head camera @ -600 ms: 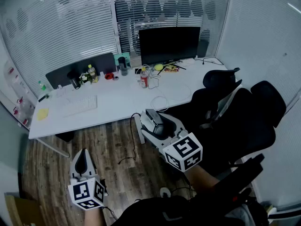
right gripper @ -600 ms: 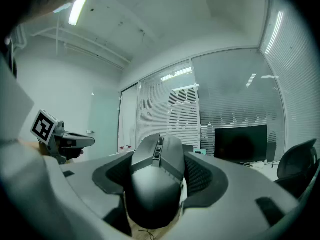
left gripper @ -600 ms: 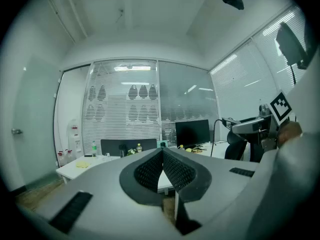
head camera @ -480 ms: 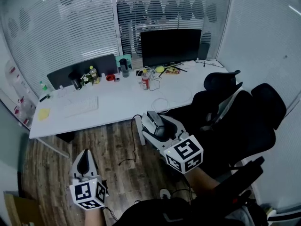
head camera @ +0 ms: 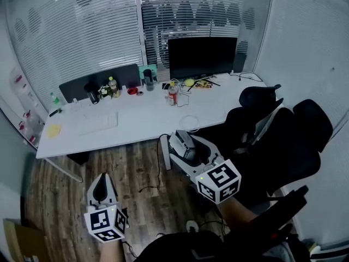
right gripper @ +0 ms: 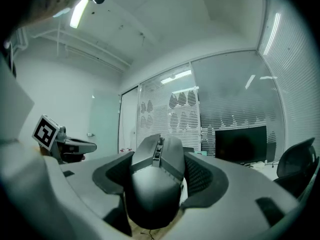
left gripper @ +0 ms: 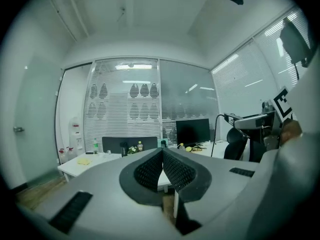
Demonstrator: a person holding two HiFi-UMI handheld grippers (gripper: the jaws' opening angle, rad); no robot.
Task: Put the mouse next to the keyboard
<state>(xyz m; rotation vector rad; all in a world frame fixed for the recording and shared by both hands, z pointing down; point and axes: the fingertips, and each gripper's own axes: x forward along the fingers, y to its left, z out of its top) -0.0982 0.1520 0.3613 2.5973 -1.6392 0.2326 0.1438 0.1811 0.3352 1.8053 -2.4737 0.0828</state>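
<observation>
Carrying, by the look of it, with the set-down not yet begun: hovering over the brown plank floor (head camera: 131, 168), short of the long white desk (head camera: 142, 126) with its smooth, flat top. Aiming for the pale, low, slab-shaped keyboard (head camera: 98, 122) lying on the desk's left part, well apart from the load. Needing next, most likely, a reach forward and leftward, a gentle lowering onto bare desktop just beside the keyboard, then a spreading of the jaws. Clamping with the right gripper (head camera: 181, 142), jaws standing wide, dark dimpled pads (right gripper: 200, 176) pressing both flanks of the mouse (head camera: 184, 147). Hanging low with the left gripper (head camera: 101, 185), jaws meeting at the tips, holding nothing. Showing, on the mouse, a humped dark-grey hard shell, matt rather than glossy, with a scroll wheel (right gripper: 158, 148) sitting along its ridge.
</observation>
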